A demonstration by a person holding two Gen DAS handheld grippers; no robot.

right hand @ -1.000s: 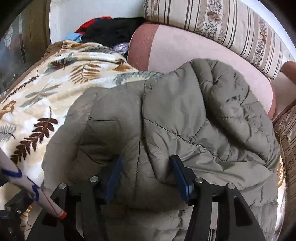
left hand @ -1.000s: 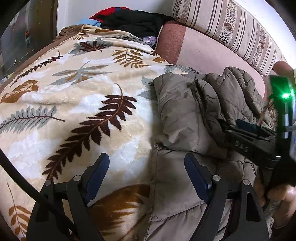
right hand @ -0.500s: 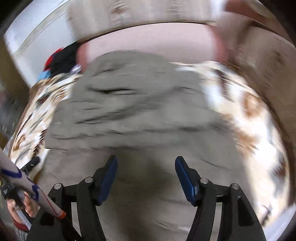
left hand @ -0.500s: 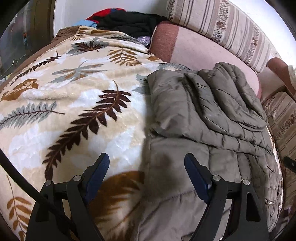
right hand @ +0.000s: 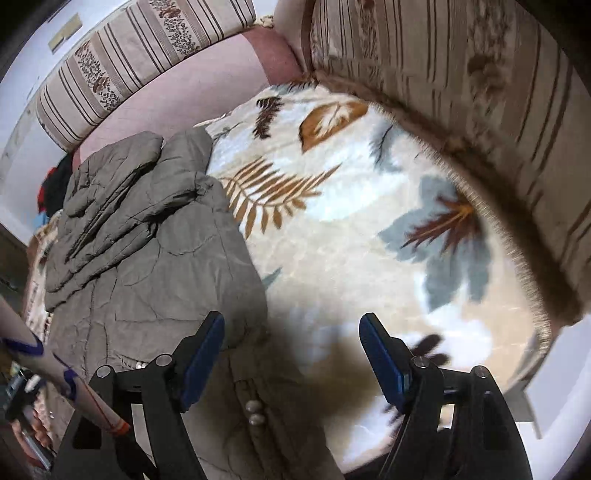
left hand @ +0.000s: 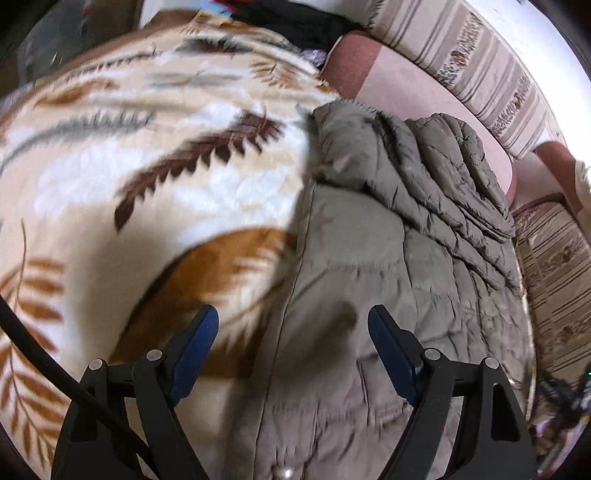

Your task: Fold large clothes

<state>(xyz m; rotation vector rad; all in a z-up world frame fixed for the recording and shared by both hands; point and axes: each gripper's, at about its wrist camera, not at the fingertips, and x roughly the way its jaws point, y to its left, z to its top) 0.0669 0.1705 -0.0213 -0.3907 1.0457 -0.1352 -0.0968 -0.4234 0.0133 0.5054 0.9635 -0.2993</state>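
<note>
An olive-grey quilted jacket point(left hand: 399, 258) lies on a leaf-patterned blanket point(left hand: 147, 177), its sleeves folded over its upper part. My left gripper point(left hand: 291, 347) is open and empty, hovering over the jacket's left lower edge. In the right wrist view the jacket point(right hand: 147, 251) lies at the left. My right gripper point(right hand: 291, 350) is open and empty above the jacket's right lower corner, where metal snaps point(right hand: 255, 411) show. The blanket point(right hand: 369, 221) spreads to the right.
A striped sofa backrest point(left hand: 491, 74) and pink cushion point(left hand: 406, 92) run behind the jacket. A pile of dark and red clothes point(left hand: 295, 22) lies at the far end. A striped armrest point(right hand: 480, 92) borders the blanket on the right. A hand-held device point(right hand: 22, 406) shows at lower left.
My right gripper has let go of the folded sleeve and swung right and down to the jacket's lower right corner. My left gripper has moved closer over the jacket's lower left edge.
</note>
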